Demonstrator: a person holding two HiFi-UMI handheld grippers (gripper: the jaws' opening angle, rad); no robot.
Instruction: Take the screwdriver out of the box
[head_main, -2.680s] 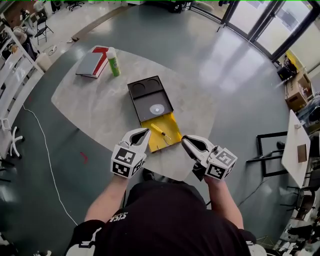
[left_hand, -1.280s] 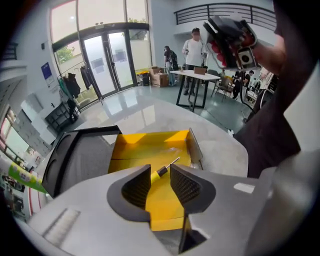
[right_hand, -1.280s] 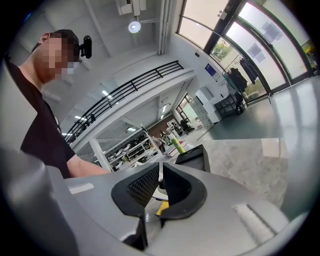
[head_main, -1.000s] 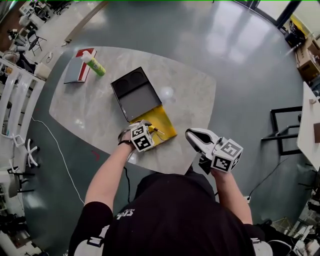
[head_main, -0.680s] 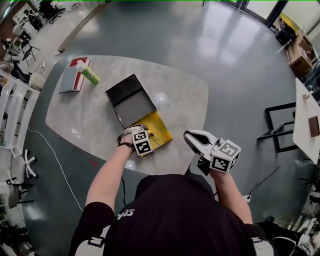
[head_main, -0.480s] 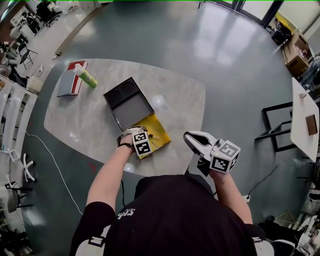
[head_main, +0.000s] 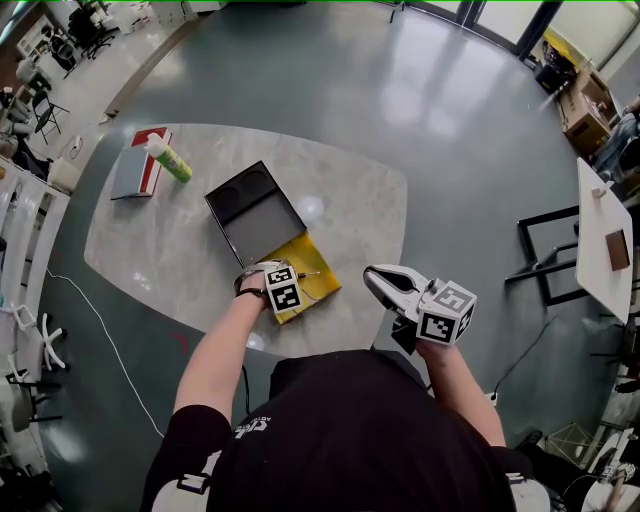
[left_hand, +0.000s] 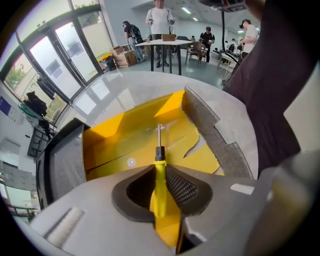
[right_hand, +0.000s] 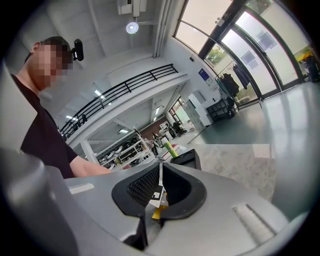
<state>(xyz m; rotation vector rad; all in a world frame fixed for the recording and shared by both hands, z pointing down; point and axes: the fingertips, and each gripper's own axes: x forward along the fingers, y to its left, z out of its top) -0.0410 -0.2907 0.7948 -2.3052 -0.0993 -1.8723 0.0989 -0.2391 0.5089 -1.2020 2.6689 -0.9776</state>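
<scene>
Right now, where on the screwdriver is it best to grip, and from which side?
Grip the yellow handle from above, jaws across it. The screwdriver lies flat in the yellow box, and the handle is thicker than the thin shaft. The left gripper, jaws just closing, is pressing there.

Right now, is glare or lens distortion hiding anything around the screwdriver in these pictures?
No. Head view: window glare on the floor and one bright spot on the table beside the box, room edges curved; left gripper view: screwdriver sharp, strong fisheye, black corners; right gripper view: evenly lit, black corners too.
</scene>
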